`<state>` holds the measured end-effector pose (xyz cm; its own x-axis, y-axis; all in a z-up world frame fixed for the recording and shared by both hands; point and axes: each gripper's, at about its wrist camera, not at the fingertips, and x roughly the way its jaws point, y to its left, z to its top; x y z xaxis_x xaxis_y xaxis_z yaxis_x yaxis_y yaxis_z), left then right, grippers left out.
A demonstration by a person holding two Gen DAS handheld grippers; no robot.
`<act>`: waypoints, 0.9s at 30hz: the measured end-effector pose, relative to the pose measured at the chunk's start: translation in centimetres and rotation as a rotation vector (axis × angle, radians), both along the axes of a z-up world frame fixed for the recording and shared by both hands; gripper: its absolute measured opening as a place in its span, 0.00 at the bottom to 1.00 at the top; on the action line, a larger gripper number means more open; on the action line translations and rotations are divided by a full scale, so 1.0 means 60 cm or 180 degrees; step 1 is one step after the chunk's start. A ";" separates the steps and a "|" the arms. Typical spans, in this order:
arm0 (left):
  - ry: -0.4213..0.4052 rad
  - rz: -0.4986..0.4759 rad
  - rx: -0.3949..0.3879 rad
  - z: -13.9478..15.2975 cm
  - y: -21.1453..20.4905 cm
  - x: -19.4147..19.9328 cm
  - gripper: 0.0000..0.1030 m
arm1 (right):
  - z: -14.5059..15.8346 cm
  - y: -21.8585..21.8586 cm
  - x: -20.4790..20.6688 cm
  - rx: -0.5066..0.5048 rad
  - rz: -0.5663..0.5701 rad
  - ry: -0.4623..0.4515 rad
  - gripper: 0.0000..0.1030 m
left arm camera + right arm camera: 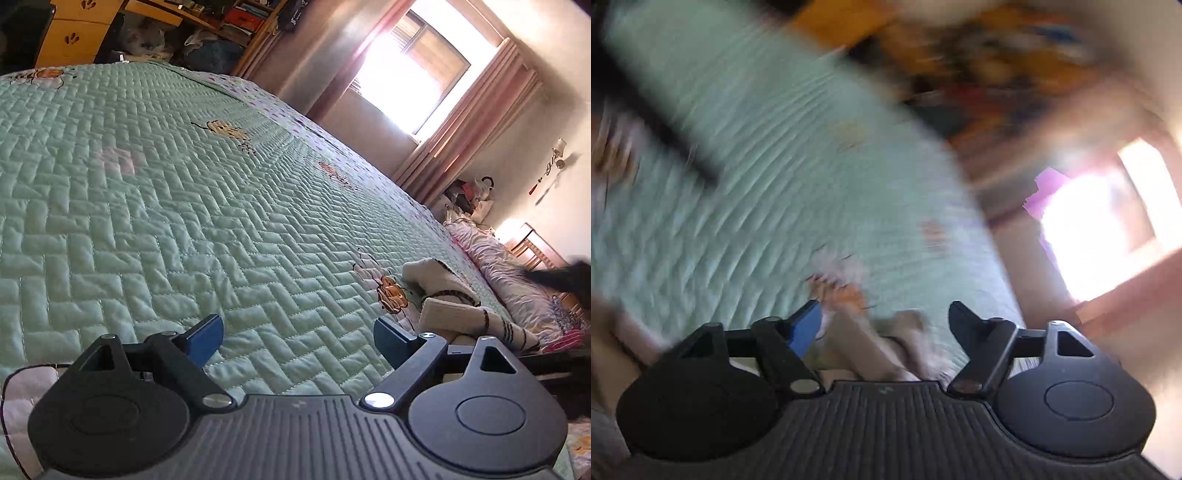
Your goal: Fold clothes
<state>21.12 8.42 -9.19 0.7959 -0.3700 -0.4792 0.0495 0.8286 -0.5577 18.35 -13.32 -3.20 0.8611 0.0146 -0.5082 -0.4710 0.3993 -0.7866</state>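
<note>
In the left wrist view, the left gripper (297, 334) is seen wide open and empty above the green quilted bed (155, 192), while the cream striped garment (458, 310) lies rumpled near the bed's right edge, just beside the right finger; a bunched fold can be caught there. In the right wrist view, heavily blurred, the right gripper (886, 325) is seen open, with pale cloth (886, 350) between the fingers but apparently not pinched; a hurried closing may miss the edge.

Sunlit window (413, 74) with pink curtains (465, 122); wooden shelves (236, 22) behind the bed (147, 184).
</note>
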 end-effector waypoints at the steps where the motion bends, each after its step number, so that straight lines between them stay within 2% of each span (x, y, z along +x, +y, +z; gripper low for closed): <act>1: 0.0004 -0.0004 -0.0043 -0.001 0.002 0.001 0.89 | -0.024 0.000 0.026 -0.0269 0.0036 0.0116 0.61; 3: 0.0011 -0.0013 -0.0099 -0.003 0.006 0.002 0.90 | -0.060 -0.004 0.068 -0.0711 0.0065 0.0264 0.55; 5: 0.0015 -0.0031 -0.0107 -0.004 0.007 0.005 0.91 | -0.073 -0.011 0.097 -0.0885 0.0034 0.0515 0.47; 8: 0.0007 -0.0053 -0.0091 -0.004 0.005 0.005 0.92 | -0.077 -0.019 0.122 -0.0934 0.0064 0.0832 0.19; 9: -0.0005 -0.0049 -0.0161 -0.003 0.010 0.004 0.92 | -0.068 -0.016 0.129 -0.0868 0.0016 0.0834 0.10; 11: -0.0037 -0.0038 -0.0344 -0.002 0.024 0.001 0.92 | -0.046 -0.010 0.145 -0.0707 -0.0084 0.0831 0.10; 14: -0.0168 0.0155 -0.0774 0.002 0.069 -0.015 0.92 | 0.079 0.023 0.178 0.0442 -0.0390 0.0587 0.09; 15: -0.0214 0.0273 -0.0854 0.003 0.085 -0.022 0.92 | 0.140 0.037 0.184 0.0987 -0.0423 0.0491 0.09; 17: -0.0332 0.0575 -0.0952 0.007 0.118 -0.042 0.92 | 0.230 0.064 0.187 0.1772 -0.0380 0.0386 0.09; 20: -0.0629 0.1079 -0.1074 0.017 0.166 -0.084 0.91 | 0.316 0.120 0.196 0.2889 -0.0259 0.0536 0.09; 22: -0.0816 0.1415 -0.1100 0.023 0.195 -0.111 0.92 | 0.325 0.165 0.201 0.3488 -0.0054 0.0798 0.10; 24: -0.0869 0.1699 -0.1060 0.023 0.216 -0.129 0.92 | 0.311 0.202 0.212 0.4002 0.0249 0.1360 0.13; 26: -0.0863 0.1895 -0.1112 0.019 0.230 -0.138 0.92 | 0.297 0.248 0.203 0.4126 0.0643 0.2015 0.23; 27: -0.0865 0.1952 -0.1148 0.017 0.234 -0.141 0.92 | 0.291 0.273 0.200 0.4024 0.0758 0.2265 0.35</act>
